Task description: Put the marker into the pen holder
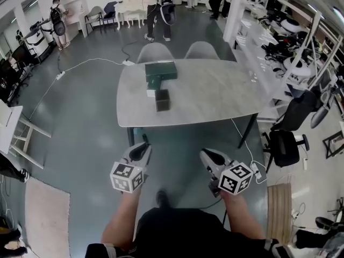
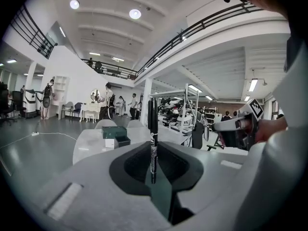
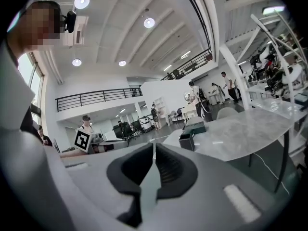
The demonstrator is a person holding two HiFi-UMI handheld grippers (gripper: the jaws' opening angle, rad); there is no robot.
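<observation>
A black marker stands upright between the jaws of my left gripper, which is shut on it. In the head view the left gripper and the right gripper hang over the floor, short of the table's near edge. The dark square pen holder sits on the grey table, just in front of a green box. The right gripper has its jaws together with nothing in them. Both gripper views show the pen holder well ahead.
Two grey chairs stand behind the table. A black office chair and cluttered benches fill the right side. A white cable runs across the floor at left. People stand far back.
</observation>
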